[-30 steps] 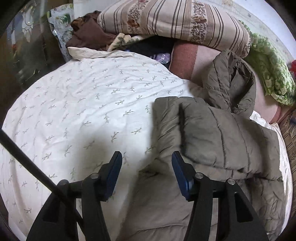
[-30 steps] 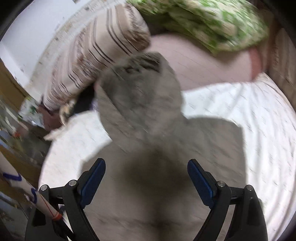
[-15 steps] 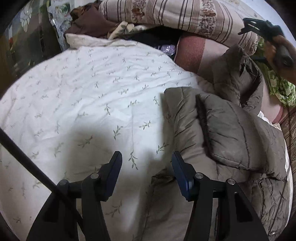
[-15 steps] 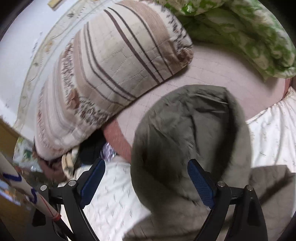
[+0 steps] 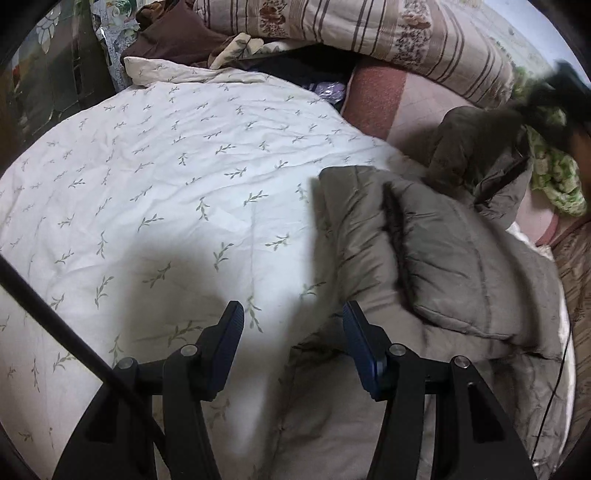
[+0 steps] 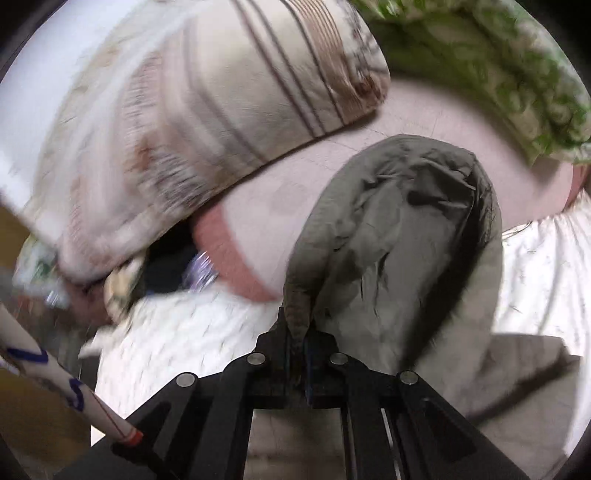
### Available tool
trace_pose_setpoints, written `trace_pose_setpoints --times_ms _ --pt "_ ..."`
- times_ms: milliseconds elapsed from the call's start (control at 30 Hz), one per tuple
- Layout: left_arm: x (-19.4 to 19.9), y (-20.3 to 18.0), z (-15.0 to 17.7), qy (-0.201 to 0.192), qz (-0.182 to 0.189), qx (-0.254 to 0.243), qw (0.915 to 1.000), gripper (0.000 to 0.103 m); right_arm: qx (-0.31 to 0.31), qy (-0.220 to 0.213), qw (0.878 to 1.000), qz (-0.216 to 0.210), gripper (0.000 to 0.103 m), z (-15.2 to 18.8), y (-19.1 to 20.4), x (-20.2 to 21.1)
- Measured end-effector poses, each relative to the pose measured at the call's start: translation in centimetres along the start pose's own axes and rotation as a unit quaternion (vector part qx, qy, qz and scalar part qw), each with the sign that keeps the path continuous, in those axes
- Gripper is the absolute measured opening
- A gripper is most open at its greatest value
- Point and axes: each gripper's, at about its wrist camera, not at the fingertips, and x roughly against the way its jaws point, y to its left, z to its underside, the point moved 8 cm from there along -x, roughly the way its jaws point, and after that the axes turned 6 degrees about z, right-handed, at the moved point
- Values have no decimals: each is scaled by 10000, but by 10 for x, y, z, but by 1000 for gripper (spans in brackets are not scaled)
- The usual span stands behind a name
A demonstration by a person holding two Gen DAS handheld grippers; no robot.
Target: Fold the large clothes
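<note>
An olive-grey padded jacket [image 5: 443,258] lies on the right side of the white leaf-print bedsheet [image 5: 166,192], one sleeve folded across its body. Its hood [image 5: 476,147] points toward the pillows and also shows in the right wrist view [image 6: 402,229]. My left gripper [image 5: 291,332] is open and empty, hovering over the jacket's left edge near its hem. My right gripper [image 6: 301,332] is shut on the left rim of the hood. It shows blurred at the far right of the left wrist view [image 5: 554,96].
A striped pillow [image 5: 369,33] and a green floral quilt [image 6: 498,74] lie at the head of the bed on a pink blanket [image 6: 424,122]. Brown and dark clothes [image 5: 177,40] are piled at the back left. A dark cabinet [image 5: 48,85] stands left of the bed.
My right gripper has closed on the hood's rim; it was wide open half a second ago. My left gripper has shifted slightly left and stays open.
</note>
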Motion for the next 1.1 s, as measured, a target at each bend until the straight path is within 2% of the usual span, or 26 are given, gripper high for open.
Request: trace_pose_setpoints --times_ms 100,200,233,300,400,467,600,700,733,800,867,1000,1033,1100 --pt "13 -5 3 -48 311 69 9995 55 362 -16 9987 -364 6 49 -6 63" --pt "23 -11 8 -119 492 143 9986 61 702 -22 9956 -621 6 114 -15 111" --pt "24 -13 9 -129 494 157 9986 61 737 63 9944 -750 6 146 -22 123" --pt "26 -19 13 -53 474 182 9987 61 658 204 9934 -920 6 187 -35 126" --pt "30 -37 18 141 706 256 9971 61 363 375 9937 -988 6 245 -61 110" --pt "34 -56 20 270 901 203 9954 61 75 529 9928 -1074 6 265 -76 91" --pt "36 -102 11 412 1217 -179 9916 65 -341 618 9897 -1244 6 282 -101 68" --pt "29 -129 -2 379 1364 -229 9897 68 -425 638 9895 -1224 10 286 -119 61" --pt "25 -136 -5 386 1379 -240 9894 68 -435 651 9894 -1226 15 287 -123 63" --pt "13 -154 -10 478 1435 -262 9881 68 -407 624 9895 -1239 19 288 -131 72" --pt "-1 -170 -14 616 1528 -248 9860 68 -300 526 9916 -1141 35 289 -142 84" --pt "-28 -198 -18 939 1770 -210 9795 68 -256 261 9941 -1023 42 280 -171 119" --pt "-34 -206 -18 1015 1839 -224 9774 69 -273 102 9951 -947 46 272 -183 131" --pt "-43 -217 -17 1078 1804 -333 9771 72 -318 -202 9962 -781 62 257 -200 149"
